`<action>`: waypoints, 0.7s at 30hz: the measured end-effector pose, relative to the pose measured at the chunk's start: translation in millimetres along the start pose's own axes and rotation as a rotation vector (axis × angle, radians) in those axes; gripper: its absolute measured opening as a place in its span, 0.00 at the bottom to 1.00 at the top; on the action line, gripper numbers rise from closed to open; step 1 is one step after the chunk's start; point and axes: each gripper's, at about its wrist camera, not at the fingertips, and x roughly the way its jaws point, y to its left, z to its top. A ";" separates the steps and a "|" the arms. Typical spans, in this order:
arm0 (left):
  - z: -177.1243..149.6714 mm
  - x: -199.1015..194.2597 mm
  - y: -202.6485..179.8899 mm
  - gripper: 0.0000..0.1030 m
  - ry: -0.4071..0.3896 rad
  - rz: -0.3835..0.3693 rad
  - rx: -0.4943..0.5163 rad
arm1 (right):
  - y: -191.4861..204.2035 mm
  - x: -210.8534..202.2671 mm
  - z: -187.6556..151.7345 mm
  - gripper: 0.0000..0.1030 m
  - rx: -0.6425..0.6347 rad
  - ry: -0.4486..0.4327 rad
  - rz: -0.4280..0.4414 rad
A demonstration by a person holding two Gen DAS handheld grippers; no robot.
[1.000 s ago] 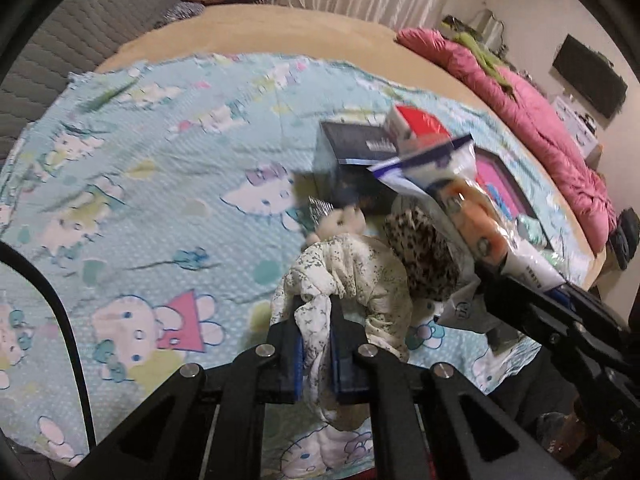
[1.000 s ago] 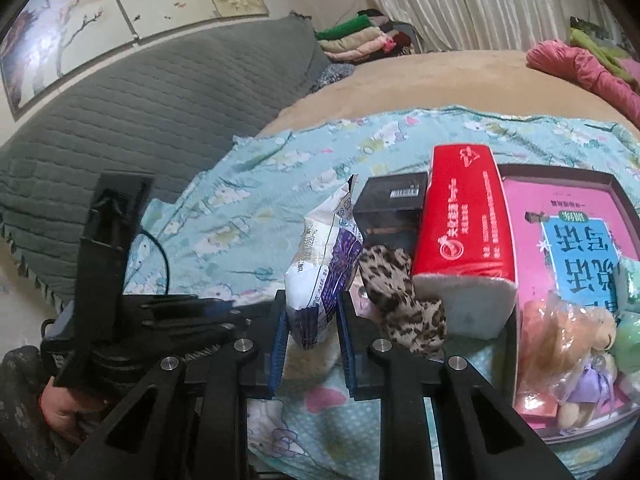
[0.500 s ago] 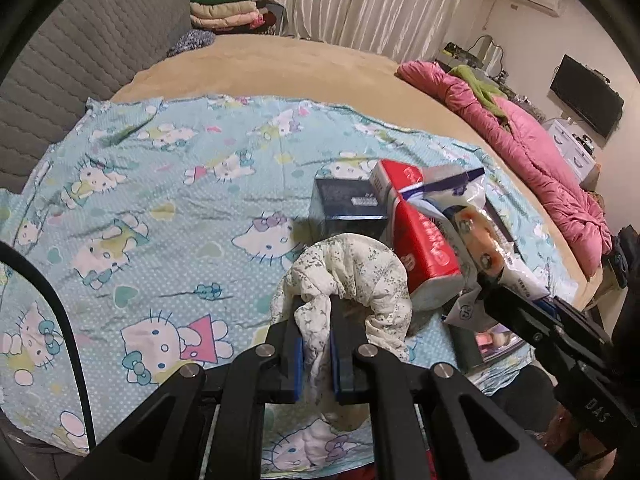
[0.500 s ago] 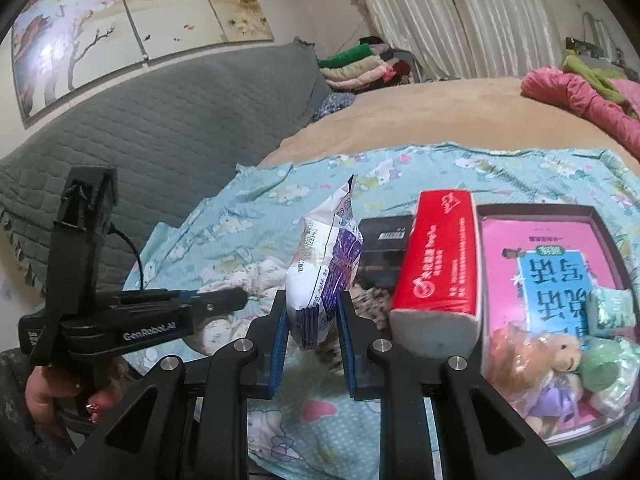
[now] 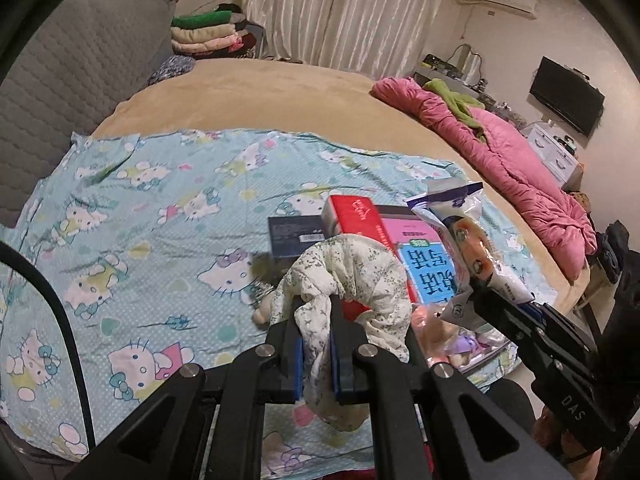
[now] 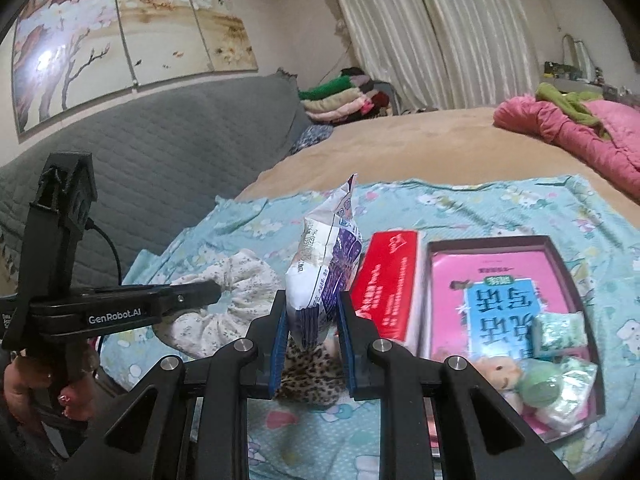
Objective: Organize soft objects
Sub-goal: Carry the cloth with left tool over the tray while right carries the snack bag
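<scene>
Drooping from the clenched left gripper [image 5: 316,344], the floral cloth [image 5: 352,276] hangs limp above the cartoon bedsheet [image 5: 132,216], its loose tail liable to snag the red tissue pack [image 5: 360,216] at one o'clock. Beside it, the right gripper [image 6: 312,332] pinches a crinkly snack bag [image 6: 328,256] upright, which might slip.

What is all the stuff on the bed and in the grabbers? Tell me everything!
floral cloth: one, white, in left gripper
snack bag: one, white and purple, in right gripper
tissue pack: one, red, beside tray
tray: one, dark, holds pink book, doll, green packets
dark box: one, navy, behind tissue pack
leopard cloth: one, spotted, under right gripper
cartoon sheet: one, light blue, over bed
pink quilt: one, far side
left gripper: black, shut
right gripper: black, shut
</scene>
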 end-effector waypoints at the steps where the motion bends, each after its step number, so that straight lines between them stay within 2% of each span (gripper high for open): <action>1: 1.9 -0.6 -4.6 0.10 -0.001 -0.001 0.008 | -2.6 -2.0 1.3 0.23 0.003 -0.006 -0.004; 21: 29.3 7.8 -92.9 0.10 -0.014 -0.059 0.142 | -53.5 -51.2 14.5 0.23 0.061 -0.125 -0.124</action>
